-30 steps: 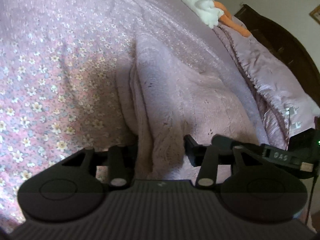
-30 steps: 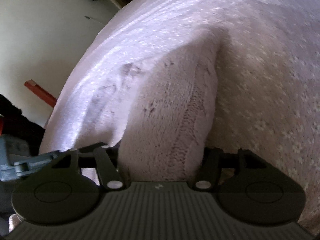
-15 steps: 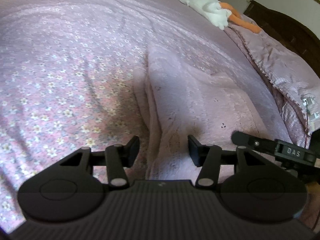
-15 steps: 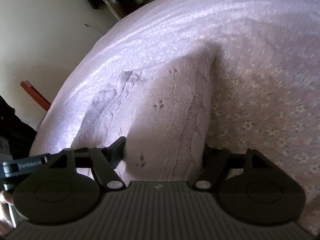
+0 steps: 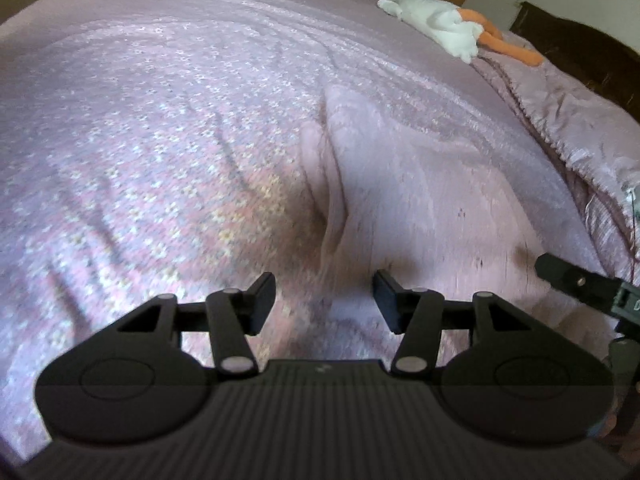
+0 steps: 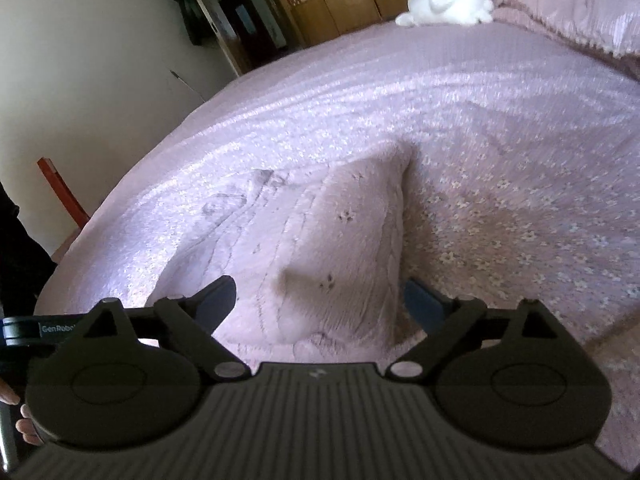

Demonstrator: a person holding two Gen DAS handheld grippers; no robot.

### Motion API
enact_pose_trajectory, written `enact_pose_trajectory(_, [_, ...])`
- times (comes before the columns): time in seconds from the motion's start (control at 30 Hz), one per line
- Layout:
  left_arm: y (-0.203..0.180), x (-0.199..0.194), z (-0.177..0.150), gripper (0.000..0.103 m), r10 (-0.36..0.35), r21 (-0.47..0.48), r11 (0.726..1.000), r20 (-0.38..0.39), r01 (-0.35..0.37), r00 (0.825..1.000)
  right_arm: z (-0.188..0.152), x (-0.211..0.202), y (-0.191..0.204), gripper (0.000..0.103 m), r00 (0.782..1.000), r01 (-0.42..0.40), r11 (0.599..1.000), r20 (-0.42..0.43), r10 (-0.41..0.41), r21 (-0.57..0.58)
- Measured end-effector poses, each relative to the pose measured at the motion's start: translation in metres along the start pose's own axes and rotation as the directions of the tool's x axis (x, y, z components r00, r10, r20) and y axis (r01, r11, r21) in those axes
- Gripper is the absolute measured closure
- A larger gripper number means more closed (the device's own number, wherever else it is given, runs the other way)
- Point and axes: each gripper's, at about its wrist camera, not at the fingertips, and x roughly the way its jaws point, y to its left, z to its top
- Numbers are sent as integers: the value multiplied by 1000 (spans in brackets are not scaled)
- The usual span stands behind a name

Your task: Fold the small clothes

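Note:
A pale pink knit garment (image 5: 408, 208) lies folded on the flowered pink bedspread (image 5: 140, 140), with a thick fold edge along its left side. My left gripper (image 5: 323, 300) is open just above the garment's near end, nothing between its fingers. In the right wrist view the same garment (image 6: 332, 236) lies in front of my right gripper (image 6: 320, 300), which is open wide and holds nothing. The right gripper's finger (image 5: 576, 284) shows at the left wrist view's right edge. The left gripper (image 6: 24, 328) shows at the right wrist view's left edge.
A white and orange plush toy (image 5: 436, 28) lies at the far end of the bed by a dark wooden headboard (image 5: 588, 56). A quilted pink cover (image 5: 580, 132) lies to the right. Wooden cabinets (image 6: 332, 0) stand beyond the bed edge. A hand (image 6: 22, 416) is at lower left.
Both grippers have drawn back and up from the garment. It stood bunched between their fingers a second ago and now lies flat on the bed. More of the bed is in view.

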Motion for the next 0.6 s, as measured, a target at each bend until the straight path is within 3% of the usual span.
enact_pose_trajectory(0.1, [-8,-9,-8,46,47,43,998,9,-47,999,-8,-15,3,6,1000,1,1000,28,-1,-3])
enact_pose_trajectory(0.23, [-15,-20,-20,30,73,69,995,41,-76,997,-22,-24,9,5,999,16,1000,43,-16,-11])
enact_pose_trajectory(0.6, [-36,-13,-54,29,122,151,981,27,-124,992,-67,-22,24,5,994,109,992,-7,-109,-71])
